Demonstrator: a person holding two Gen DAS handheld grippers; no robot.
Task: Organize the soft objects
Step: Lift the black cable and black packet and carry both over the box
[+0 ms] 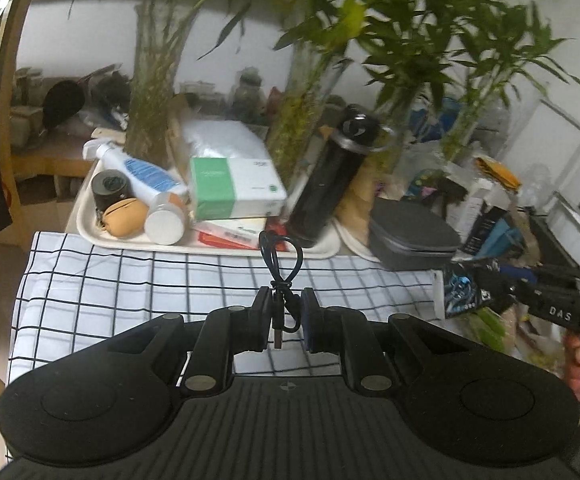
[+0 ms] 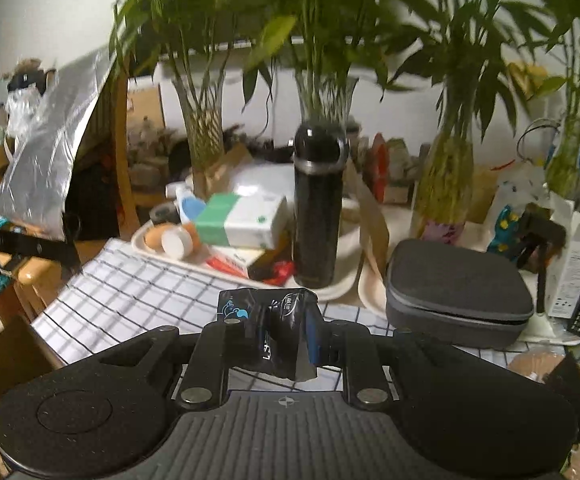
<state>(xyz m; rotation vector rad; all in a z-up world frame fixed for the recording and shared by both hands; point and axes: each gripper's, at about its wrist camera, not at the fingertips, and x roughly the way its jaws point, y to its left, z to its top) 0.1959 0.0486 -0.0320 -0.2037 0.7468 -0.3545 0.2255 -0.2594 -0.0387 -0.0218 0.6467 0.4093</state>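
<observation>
Fingers (image 2: 314, 332) around crumpled black-blue packet (image 2: 277, 320)

A home: cluttered table with checked cloth (image 1: 129, 280), bamboo vases (image 2: 446, 184), thermos (image 2: 318, 204), tissue box (image 1: 233, 188).

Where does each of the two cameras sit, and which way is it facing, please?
Left wrist: behind the left tongs, facing the tray across the checked cloth; they pinch a black cable; the right tongs show.
Right wrist: behind the right tongs, which grip a dark packet.
Shared: black flask, grey case.
</observation>
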